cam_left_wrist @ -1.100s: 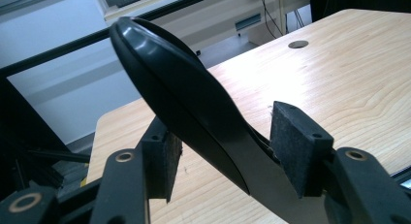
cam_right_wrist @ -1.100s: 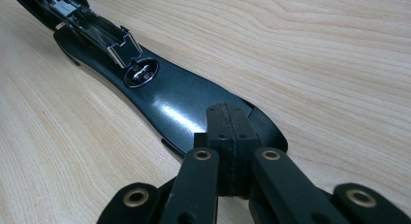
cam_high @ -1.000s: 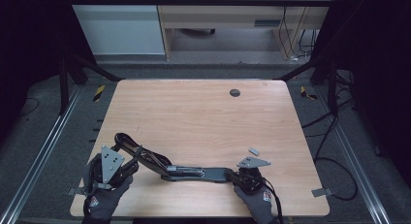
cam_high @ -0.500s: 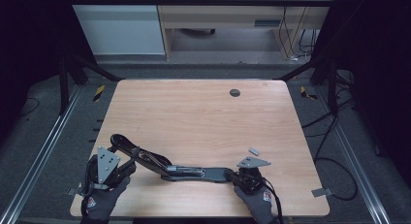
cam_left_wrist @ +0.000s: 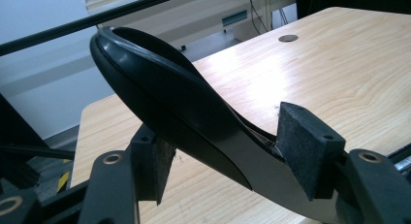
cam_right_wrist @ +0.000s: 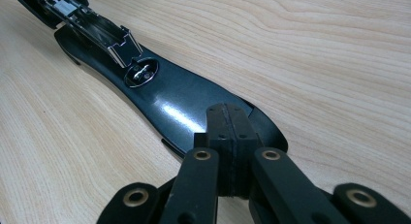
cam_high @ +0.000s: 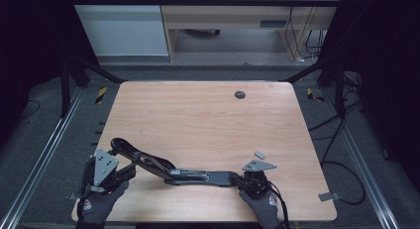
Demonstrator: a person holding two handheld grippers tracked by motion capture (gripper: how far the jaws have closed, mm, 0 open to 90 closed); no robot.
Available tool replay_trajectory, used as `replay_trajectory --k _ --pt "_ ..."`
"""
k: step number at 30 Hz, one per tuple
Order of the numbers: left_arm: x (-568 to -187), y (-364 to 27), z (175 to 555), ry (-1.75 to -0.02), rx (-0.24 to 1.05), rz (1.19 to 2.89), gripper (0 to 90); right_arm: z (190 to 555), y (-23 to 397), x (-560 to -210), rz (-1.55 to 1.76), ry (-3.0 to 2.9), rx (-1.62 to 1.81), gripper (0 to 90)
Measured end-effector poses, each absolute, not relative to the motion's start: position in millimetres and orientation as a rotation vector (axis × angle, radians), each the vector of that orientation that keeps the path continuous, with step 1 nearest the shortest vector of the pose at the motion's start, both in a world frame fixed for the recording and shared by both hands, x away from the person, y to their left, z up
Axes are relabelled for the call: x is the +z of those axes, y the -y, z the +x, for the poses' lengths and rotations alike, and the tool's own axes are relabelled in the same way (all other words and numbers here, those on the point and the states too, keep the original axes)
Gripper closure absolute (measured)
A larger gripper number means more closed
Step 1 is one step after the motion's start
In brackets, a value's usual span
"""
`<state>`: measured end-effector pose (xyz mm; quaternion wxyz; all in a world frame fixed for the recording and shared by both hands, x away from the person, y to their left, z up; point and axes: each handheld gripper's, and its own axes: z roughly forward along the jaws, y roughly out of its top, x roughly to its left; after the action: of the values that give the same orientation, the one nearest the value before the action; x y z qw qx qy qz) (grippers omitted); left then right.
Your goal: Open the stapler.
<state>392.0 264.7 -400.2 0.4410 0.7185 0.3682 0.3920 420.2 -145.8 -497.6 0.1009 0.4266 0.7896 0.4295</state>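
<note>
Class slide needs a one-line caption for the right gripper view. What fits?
Right gripper, fingers shut, presses on the base end of an opened black stapler on the wooden table.

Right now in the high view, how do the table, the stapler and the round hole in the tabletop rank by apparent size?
1. table, by far the largest.
2. stapler, opened out along the near edge.
3. round hole, the smallest. It lies farther from the camera, but not enough to change the order.

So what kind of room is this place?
Probably a lab or workshop set up for recording. A plain wooden table stands inside a dark metal frame, loose cables trail over the grey floor, and a desk stands behind.
</note>
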Motion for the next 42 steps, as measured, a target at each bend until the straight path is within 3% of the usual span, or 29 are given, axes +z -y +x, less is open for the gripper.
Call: replay_trajectory --k 22,42 --pt "-399.4 -268.3 392.3 -0.908 0.963 1.796 37.6 421.3 146.5 -495.9 1.25 -2.349 1.266 90.0" --pt "-394.8 -272.5 374.2 -0.912 0.935 1.798 28.4 422.7 162.6 -482.9 1.27 -2.271 1.321 78.9"
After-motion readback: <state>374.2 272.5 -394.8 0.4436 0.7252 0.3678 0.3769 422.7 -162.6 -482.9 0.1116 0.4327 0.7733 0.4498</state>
